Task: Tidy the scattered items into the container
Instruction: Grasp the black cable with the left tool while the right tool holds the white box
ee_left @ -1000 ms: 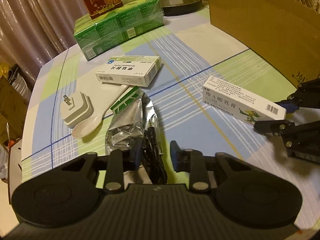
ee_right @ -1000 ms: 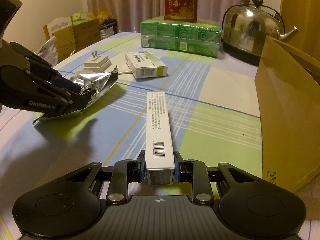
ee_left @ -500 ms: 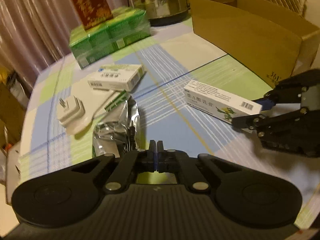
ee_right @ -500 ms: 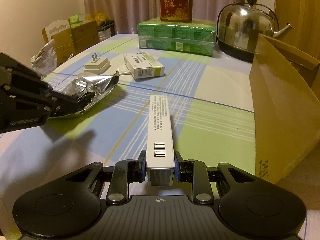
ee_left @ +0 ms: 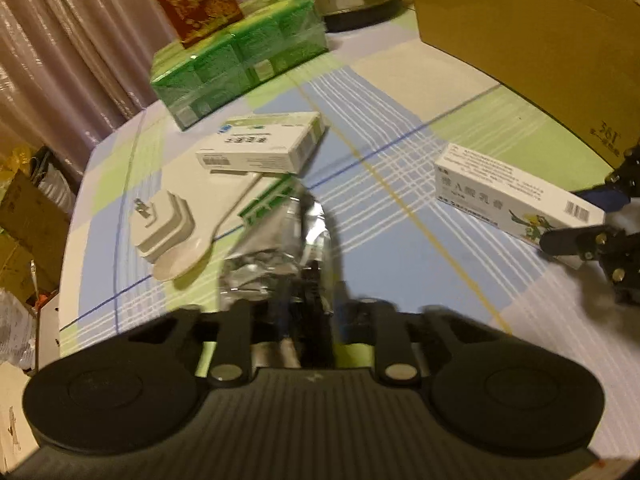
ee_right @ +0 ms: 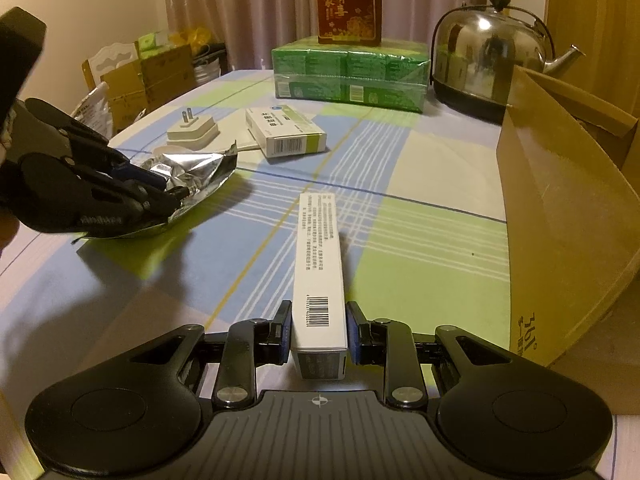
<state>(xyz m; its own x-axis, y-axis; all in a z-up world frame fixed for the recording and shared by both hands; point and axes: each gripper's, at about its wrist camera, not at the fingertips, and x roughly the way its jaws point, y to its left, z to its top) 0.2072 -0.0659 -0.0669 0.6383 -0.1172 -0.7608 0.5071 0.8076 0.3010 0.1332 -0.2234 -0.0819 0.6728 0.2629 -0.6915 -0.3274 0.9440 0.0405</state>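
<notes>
right wrist view, right tongs (ee_right: 319, 330) clamping barcoded white box (ee_right: 320, 276), left tongs (ee_right: 168, 196) pinching foil pouch (ee_right: 200, 172)

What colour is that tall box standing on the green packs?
Dark red with gold lettering; the right wrist view shows it best.

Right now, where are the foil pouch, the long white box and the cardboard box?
foil pouch (ee_right: 192, 172): right wrist view, crinkled top face.
long white box (ee_right: 318, 264): right wrist view, printed top face.
cardboard box (ee_right: 560, 232): right wrist view, near side wall.
</notes>
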